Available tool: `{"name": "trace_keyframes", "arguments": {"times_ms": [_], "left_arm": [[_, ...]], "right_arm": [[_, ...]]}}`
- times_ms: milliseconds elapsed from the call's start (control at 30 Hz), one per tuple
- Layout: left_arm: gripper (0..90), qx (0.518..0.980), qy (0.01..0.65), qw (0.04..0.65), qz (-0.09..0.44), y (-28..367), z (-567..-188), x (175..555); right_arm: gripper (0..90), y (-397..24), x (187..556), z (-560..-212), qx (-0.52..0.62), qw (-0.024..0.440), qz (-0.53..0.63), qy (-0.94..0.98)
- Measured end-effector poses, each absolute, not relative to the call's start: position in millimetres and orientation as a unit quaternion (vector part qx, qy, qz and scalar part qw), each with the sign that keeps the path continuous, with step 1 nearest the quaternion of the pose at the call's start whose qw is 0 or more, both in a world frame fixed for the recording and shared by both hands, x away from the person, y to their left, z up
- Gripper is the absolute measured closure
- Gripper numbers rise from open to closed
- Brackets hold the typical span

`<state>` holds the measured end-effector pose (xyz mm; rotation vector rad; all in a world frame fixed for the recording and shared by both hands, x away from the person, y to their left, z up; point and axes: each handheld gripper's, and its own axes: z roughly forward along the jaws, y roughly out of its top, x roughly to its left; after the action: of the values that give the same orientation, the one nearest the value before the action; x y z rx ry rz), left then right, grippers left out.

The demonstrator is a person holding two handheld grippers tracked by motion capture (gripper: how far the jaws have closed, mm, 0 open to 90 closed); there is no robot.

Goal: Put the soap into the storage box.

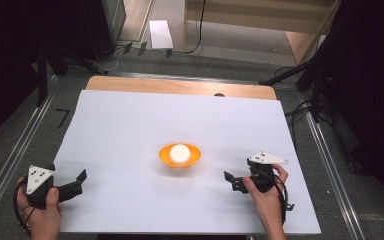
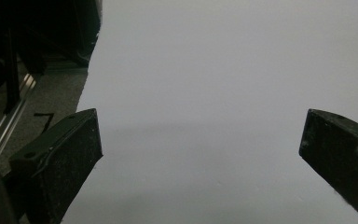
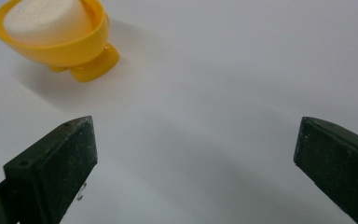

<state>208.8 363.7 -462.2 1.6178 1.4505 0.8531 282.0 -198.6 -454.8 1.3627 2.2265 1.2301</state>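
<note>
A: Nearest the camera, what's there?

B: Two hands at the near edge of the table. Left hand (image 1: 42, 212) holds the left claw (image 1: 75, 182), right hand (image 1: 265, 192) holds the right claw (image 1: 232, 181). Each claw has a grey three-cornered plate on top.

A: Claw states?

B: Left claw: jaws wide apart, nothing between them, just white sheet (image 2: 223, 84) under the gap in the left gripper view. Right claw: jaws also wide apart, bare sheet between them in the right gripper view.

A: Objects?

B: One orange bowl (image 1: 180, 156) with a white round block (image 1: 179, 152) sitting inside it. In the right gripper view the bowl (image 3: 65, 46) is ahead of the right claw and off toward its left jaw, well apart from the tips, standing on a small foot. The block (image 3: 44, 21) fills most of the bowl.

A: And from the left claw?

B: From above, the bowl is well off to the claw's right and a bit farther across the table. Roughly between the two claws, nearer the right one. Neither claw touches it.

A: Surface?

B: White sheet over a wooden table (image 1: 180, 86); wood strip shows at the far edge. Grey floor (image 2: 42, 93) past the sheet's edge beside the left claw's left jaw. Dark stands around the table.
</note>
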Motion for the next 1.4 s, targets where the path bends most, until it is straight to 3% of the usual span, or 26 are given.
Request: {"name": "trace_keyframes", "arguments": {"times_ms": [733,1400], "left_arm": [[0.0,0.641,0.57,0.391,0.333,363.1,-462.1,209.1],[0.0,0.642,0.568,0.395,0.33,363.7,-462.2,209.3]], "right_arm": [[0.2,-274.1,254.6,-479.0,0.523,0.141,0.438,0.718],[0.3,-340.9,227.1,-483.6,0.561,0.181,0.447,0.673]]}}
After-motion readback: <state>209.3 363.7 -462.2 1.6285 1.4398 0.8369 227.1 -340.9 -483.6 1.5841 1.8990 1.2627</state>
